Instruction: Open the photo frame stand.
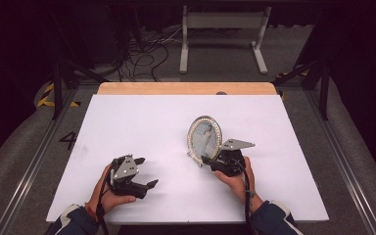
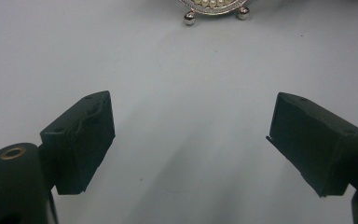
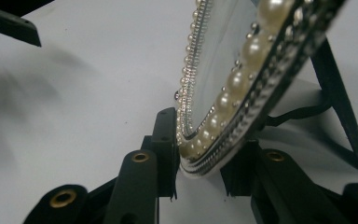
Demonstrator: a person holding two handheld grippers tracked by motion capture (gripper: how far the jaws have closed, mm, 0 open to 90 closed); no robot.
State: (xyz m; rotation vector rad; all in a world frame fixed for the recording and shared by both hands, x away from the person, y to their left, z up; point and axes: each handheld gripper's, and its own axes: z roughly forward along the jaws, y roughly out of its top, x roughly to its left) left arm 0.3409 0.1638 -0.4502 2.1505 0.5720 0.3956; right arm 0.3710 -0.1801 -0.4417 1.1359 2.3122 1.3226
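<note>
An oval picture frame (image 1: 204,139) with a pearl-studded silver rim stands upright on the white table (image 1: 142,127), right of centre. My right gripper (image 1: 214,159) is shut on the frame's lower right edge; in the right gripper view the two jaws pinch the pearl rim (image 3: 223,121), and the frame's black back stand (image 3: 340,107) shows behind it. My left gripper (image 1: 146,172) rests at the front left, open, with nothing between its fingers. In the left gripper view the frame's ball feet (image 2: 189,17) show at the top.
A wooden strip (image 1: 186,88) runs along the table's far edge. Beyond it on the floor are a white metal stand (image 1: 223,34) and loose cables (image 1: 147,54). Metal rails flank the table on both sides.
</note>
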